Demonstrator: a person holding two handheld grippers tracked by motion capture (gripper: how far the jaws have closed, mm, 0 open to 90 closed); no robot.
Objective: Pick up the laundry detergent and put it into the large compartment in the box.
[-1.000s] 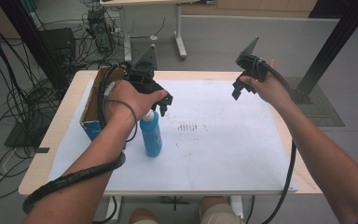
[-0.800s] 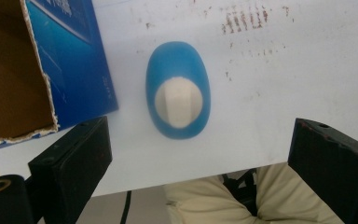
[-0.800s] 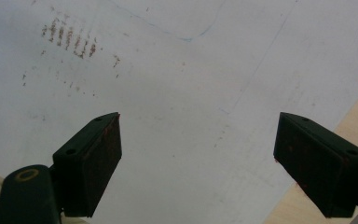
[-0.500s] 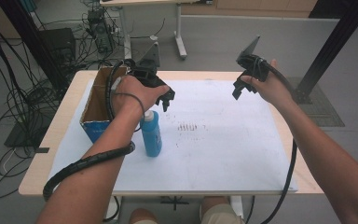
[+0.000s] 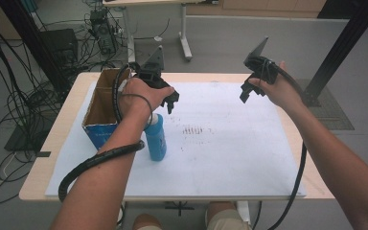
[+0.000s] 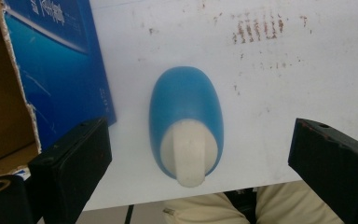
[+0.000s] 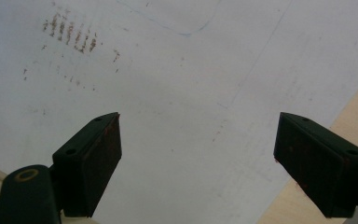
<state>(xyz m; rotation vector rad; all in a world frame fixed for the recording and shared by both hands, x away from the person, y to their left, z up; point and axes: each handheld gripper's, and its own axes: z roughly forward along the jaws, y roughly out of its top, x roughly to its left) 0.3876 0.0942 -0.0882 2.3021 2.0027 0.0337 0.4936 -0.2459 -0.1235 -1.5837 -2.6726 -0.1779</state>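
Left claw [image 5: 168, 101] hangs wide over upright blue bottle [image 5: 156, 136], just right of open box [image 5: 100, 112] near tabletop [image 5: 278, 76] left edge, w/ bare room to the right under wide right claw [image 5: 245, 93]; left gripper view adds bottle's white cap.

Two black handheld grippers are seen: the left gripper [image 5: 168, 101] and the right gripper [image 5: 247, 92], each topped by a grey three-cornered plate. Thick black ribbed cables are trailed along both bare forearms. Square black jaw pads are scuffed reddish at the edges. Beige shorts are worn.
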